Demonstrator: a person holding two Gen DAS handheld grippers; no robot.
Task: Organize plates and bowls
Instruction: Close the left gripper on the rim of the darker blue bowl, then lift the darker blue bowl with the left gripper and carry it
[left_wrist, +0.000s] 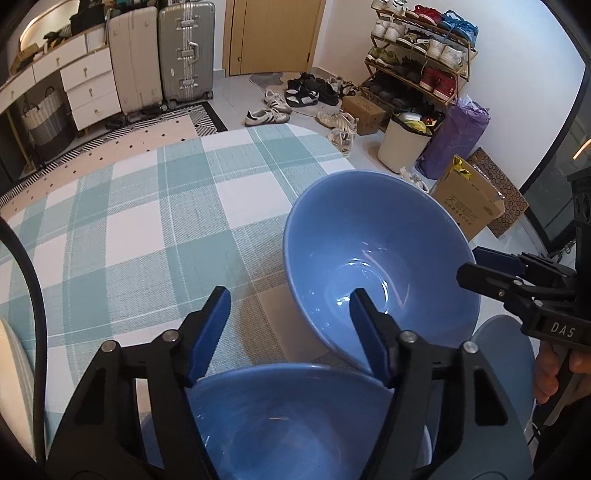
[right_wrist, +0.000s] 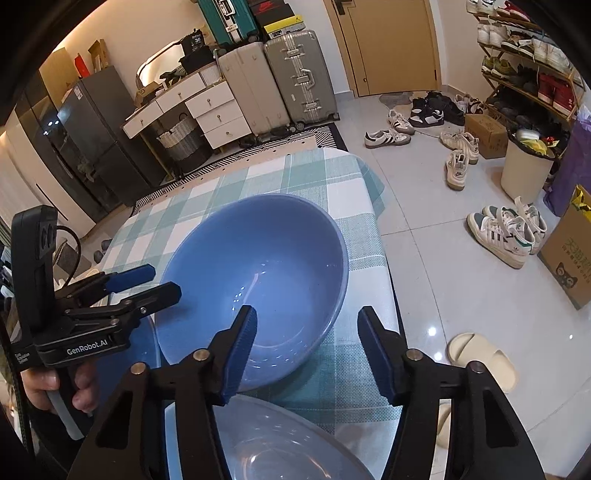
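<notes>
Glazed blue bowl (right_wrist: 255, 280) near tabletop (left_wrist: 147, 206) right edge: we judge it stiff, slick, breakable. Pinch rim. Left gripper (left_wrist: 288, 325), right gripper (right_wrist: 306, 350): jaws open, empty.

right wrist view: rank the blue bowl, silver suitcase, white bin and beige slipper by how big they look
1. blue bowl, though it is nearest
2. silver suitcase
3. white bin and beige slipper look alike, so unranked

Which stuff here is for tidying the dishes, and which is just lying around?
For the job:
big blue ceramic bowl
second blue bowl
pale clear bowl

Just lying about:
white sneakers
silver suitcase
cream bin
cardboard box
</notes>
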